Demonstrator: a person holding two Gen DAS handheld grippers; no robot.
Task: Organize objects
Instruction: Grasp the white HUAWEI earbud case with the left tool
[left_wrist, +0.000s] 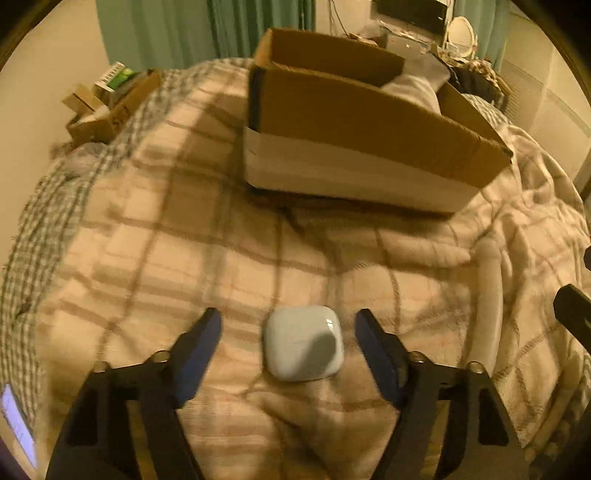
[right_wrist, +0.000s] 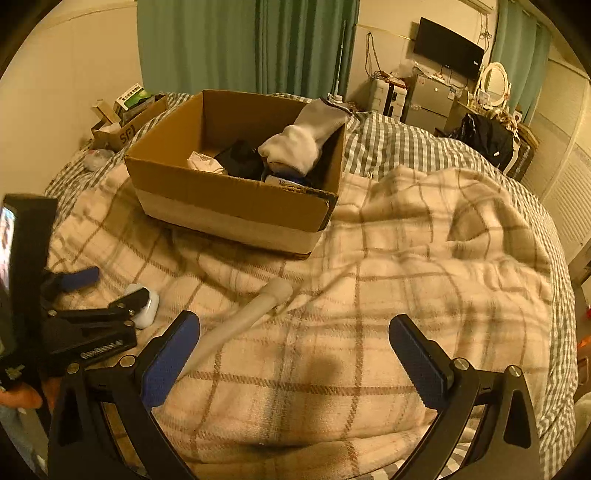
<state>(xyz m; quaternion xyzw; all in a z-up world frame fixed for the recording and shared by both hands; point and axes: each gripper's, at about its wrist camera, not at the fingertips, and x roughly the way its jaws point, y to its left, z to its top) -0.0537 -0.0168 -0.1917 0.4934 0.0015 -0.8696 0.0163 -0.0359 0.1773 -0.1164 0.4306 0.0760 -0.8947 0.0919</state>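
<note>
Left gripper (left_wrist: 288, 328) spread around earbud case (left_wrist: 303, 349); right gripper (right_wrist: 293, 332) spread, sees box (right_wrist: 229, 199) contents.

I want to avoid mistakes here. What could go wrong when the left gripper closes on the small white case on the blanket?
1. The earbud case is smooth and rounded, so the open left gripper may squeeze it out.
2. It lies on the soft, wrinkled blanket; the fingers may pinch fabric too.
3. The cardboard box already holds a sock and other things; a dropped case could bounce.

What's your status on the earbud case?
Left hand-held gripper open, straddling white earbud case on blanket, no contact. Right hand-held gripper open, empty. Cardboard box ahead; path clear.
</note>
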